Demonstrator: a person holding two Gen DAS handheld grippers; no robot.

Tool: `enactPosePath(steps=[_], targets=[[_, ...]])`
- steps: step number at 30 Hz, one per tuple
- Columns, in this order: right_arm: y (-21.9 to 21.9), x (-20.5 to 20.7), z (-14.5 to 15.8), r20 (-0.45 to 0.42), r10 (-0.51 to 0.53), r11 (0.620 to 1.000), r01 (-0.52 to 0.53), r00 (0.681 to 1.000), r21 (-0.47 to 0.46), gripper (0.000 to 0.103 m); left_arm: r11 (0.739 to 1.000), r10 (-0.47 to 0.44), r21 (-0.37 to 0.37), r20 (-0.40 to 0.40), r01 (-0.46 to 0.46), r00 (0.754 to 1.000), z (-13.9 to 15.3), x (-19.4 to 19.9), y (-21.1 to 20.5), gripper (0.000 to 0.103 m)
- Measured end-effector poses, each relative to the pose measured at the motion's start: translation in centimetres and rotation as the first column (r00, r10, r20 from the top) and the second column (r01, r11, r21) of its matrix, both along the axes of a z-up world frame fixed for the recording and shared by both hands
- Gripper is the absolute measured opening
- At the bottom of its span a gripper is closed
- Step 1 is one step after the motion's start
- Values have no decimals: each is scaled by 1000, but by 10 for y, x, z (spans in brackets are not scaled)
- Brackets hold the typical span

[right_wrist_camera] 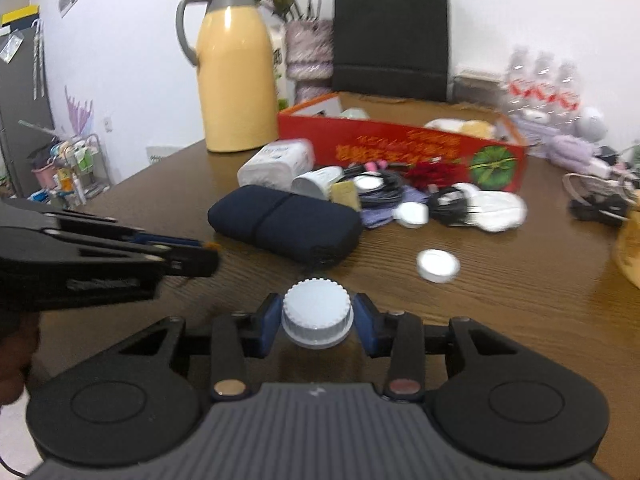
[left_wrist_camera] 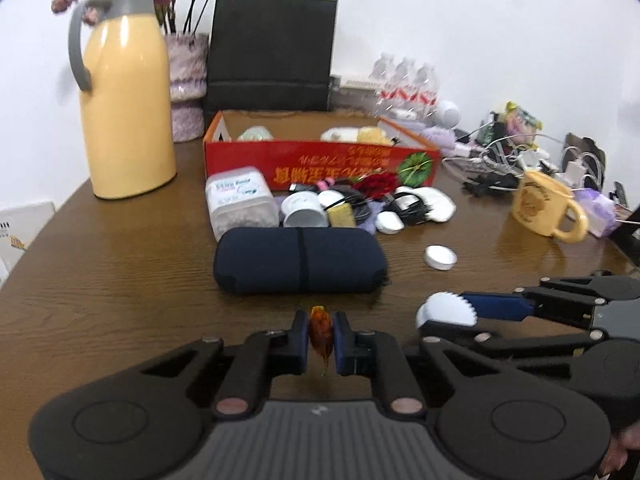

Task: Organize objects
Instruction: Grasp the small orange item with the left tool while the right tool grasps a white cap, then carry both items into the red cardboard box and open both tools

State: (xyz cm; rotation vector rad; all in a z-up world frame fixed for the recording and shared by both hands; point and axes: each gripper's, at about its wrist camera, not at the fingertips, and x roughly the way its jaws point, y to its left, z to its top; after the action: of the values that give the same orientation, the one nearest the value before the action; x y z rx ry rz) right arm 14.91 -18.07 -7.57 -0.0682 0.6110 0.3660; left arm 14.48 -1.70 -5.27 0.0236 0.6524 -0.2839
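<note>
My left gripper (left_wrist_camera: 321, 320) is shut on a small orange-brown, amber-like piece (left_wrist_camera: 321, 336), held just above the brown wooden table (left_wrist_camera: 120, 300). In the right wrist view that left gripper (right_wrist_camera: 208, 256) comes in from the left, an orange tip showing at its fingertips. My right gripper (right_wrist_camera: 318, 306) is shut on a white jar with a ribbed lid (right_wrist_camera: 316, 320), its blue pads against both sides. In the left wrist view the right gripper (left_wrist_camera: 444, 316) and the jar (left_wrist_camera: 446, 310) are low on the right. A navy zip pouch (left_wrist_camera: 300, 260) lies just beyond both grippers.
An open red cardboard box (left_wrist_camera: 320, 160) stands behind a pile of cables, white cases and a plastic swab box (left_wrist_camera: 240, 200). A small round tin (left_wrist_camera: 440, 258) lies alone. A yellow thermos jug (left_wrist_camera: 124, 92), a vase, a black paper bag (left_wrist_camera: 272, 52), water bottles and a yellow mug (left_wrist_camera: 548, 208) ring the table.
</note>
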Motion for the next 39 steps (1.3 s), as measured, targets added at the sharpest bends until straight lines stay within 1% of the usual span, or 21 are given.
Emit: enactPosePath(steps=[4, 8, 12, 15, 18, 19, 21, 22, 24, 26, 27, 28, 29, 31, 33, 34, 35, 36, 37, 38, 39], targets=[[-21, -53, 25, 50, -34, 999, 34, 998, -10, 41, 1000, -19, -6, 44, 20, 999, 23, -48, -3, 11], [-44, -97, 39, 64, -71, 997, 69, 995, 27, 41, 999, -18, -37, 68, 21, 998, 37, -75, -3, 11], [-63, -99, 41, 46, -127, 990, 124, 991, 65, 41, 999, 7, -43, 71, -4, 997, 41, -70, -1, 11], [-69, -84, 41, 50, -132, 988, 127, 990, 85, 41, 998, -10, -65, 73, 14, 997, 48, -41, 3, 11], [-71, -47, 51, 65, -97, 993, 92, 993, 79, 41, 995, -54, -80, 102, 63, 993, 71, 19, 4, 11], [-72, -29, 58, 76, -84, 993, 78, 994, 84, 41, 994, -66, -84, 112, 75, 992, 83, 50, 4, 11], [-72, 21, 82, 109, -61, 994, 51, 992, 93, 41, 994, -66, -82, 125, 77, 990, 100, 105, 3, 11], [-70, 50, 93, 124, -54, 994, 42, 991, 98, 41, 994, -67, -73, 124, 77, 990, 108, 143, -1, 11], [-64, 112, 108, 107, -56, 992, 44, 993, 118, 41, 995, -61, -77, 90, 68, 994, 114, 207, -6, 11], [-53, 192, 114, 60, -60, 989, 51, 996, 140, 41, 998, -50, -27, 54, 51, 997, 107, 279, -17, 11], [-47, 235, 112, 16, -69, 986, 66, 997, 156, 41, 1000, -9, 0, 42, 9, 999, 101, 309, -19, 11], [-39, 273, 107, -30, -76, 985, 80, 997, 156, 41, 999, 23, 34, 16, -23, 1000, 89, 341, -20, 11], [-33, 304, 101, -67, -92, 982, 101, 994, 156, 41, 997, 52, 51, -29, -51, 998, 77, 372, -19, 11], [-17, 364, 83, -118, -116, 982, 132, 986, 138, 41, 994, 97, 67, -104, -91, 990, 55, 418, -18, 11], [-2, 403, 63, -157, -115, 983, 136, 981, 125, 41, 987, 145, 90, -141, -134, 979, 39, 448, -14, 11], [6, 420, 53, -173, -118, 984, 139, 978, 109, 41, 985, 164, 88, -181, -150, 970, 31, 462, -12, 12], [14, 435, 45, -187, -115, 985, 136, 976, 104, 41, 986, 160, 86, -207, -145, 965, 27, 470, -11, 12], [20, 445, 41, -192, -90, 987, 113, 977, 111, 42, 987, 159, 74, -212, -146, 964, 24, 473, -8, 13], [26, 451, 37, -193, -72, 989, 94, 979, 112, 45, 980, 194, 86, -206, -180, 959, 22, 475, -5, 18], [30, 456, 34, -179, -81, 991, 99, 980, 94, 50, 977, 209, 87, -203, -195, 957, 22, 475, -2, 28], [31, 457, 33, -156, -91, 991, 106, 983, 88, 54, 979, 203, 70, -196, -193, 959, 21, 474, 2, 29]])
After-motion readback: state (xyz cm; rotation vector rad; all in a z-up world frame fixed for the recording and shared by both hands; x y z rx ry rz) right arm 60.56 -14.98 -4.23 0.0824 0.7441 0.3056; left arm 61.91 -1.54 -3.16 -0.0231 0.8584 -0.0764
